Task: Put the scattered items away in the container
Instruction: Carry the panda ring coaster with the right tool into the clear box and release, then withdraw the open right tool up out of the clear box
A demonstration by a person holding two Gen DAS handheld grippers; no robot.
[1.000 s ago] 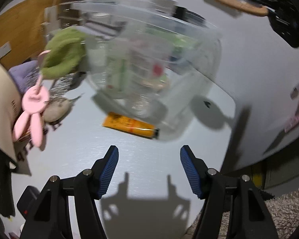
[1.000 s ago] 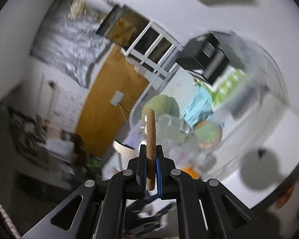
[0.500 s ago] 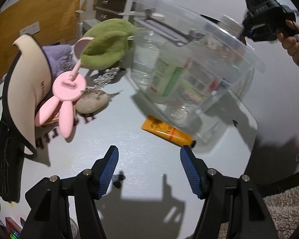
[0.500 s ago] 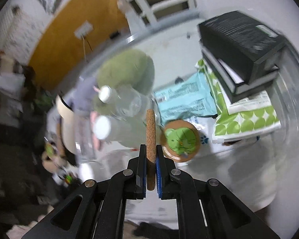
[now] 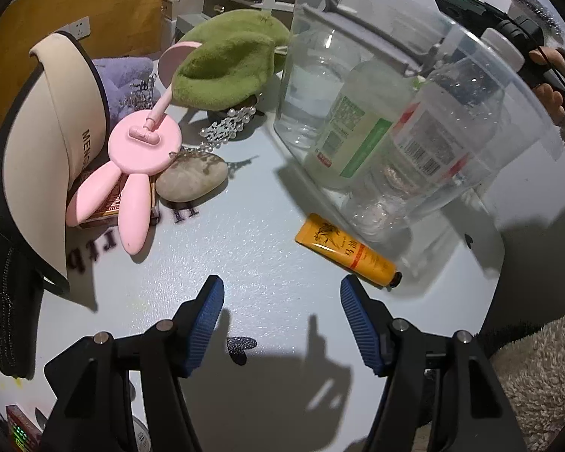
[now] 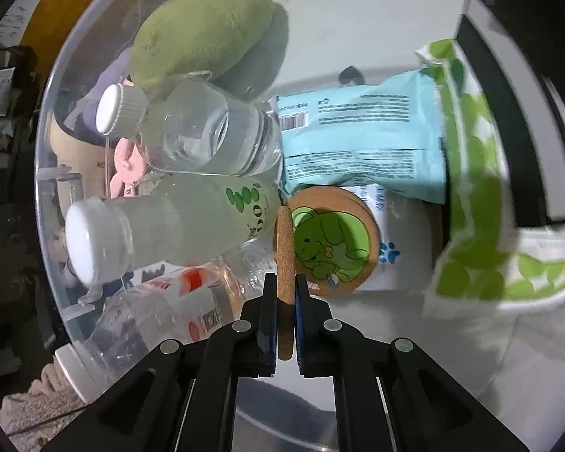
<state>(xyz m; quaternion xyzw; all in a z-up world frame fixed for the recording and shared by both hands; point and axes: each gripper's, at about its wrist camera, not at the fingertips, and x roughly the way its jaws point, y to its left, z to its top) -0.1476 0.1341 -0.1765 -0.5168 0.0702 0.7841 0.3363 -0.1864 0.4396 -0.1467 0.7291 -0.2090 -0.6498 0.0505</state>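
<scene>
My right gripper [image 6: 283,282] is shut on a cork coaster [image 6: 284,252], held edge-on above the inside of the clear plastic container [image 6: 51,120]. In the container lie several bottles [image 6: 177,222], a second cork coaster with a green cartoon [image 6: 335,248], a blue packet [image 6: 361,143] and a green-white packet [image 6: 474,203]. My left gripper [image 5: 281,303] is open and empty over the white table [image 5: 245,256]. An orange tube [image 5: 346,250] lies just ahead and right of it, beside the container [image 5: 452,120]. The right gripper [image 5: 508,30] shows at the container's far rim.
Left of the container lie a grey stone [image 5: 192,180], a pink rabbit-shaped fan [image 5: 132,173], a green beret [image 5: 226,64], a cream visor cap [image 5: 45,143], a bead chain [image 5: 226,132] and a purple cloth [image 5: 128,75]. A small dark hair clip [image 5: 241,346] lies near my left fingers. A shaggy rug [image 5: 538,376] lies beyond the table's right edge.
My right gripper has tipped down over the container with the coaster, closing in on the items inside. My left gripper has shifted left and pulled back, bringing the scattered items into view.
</scene>
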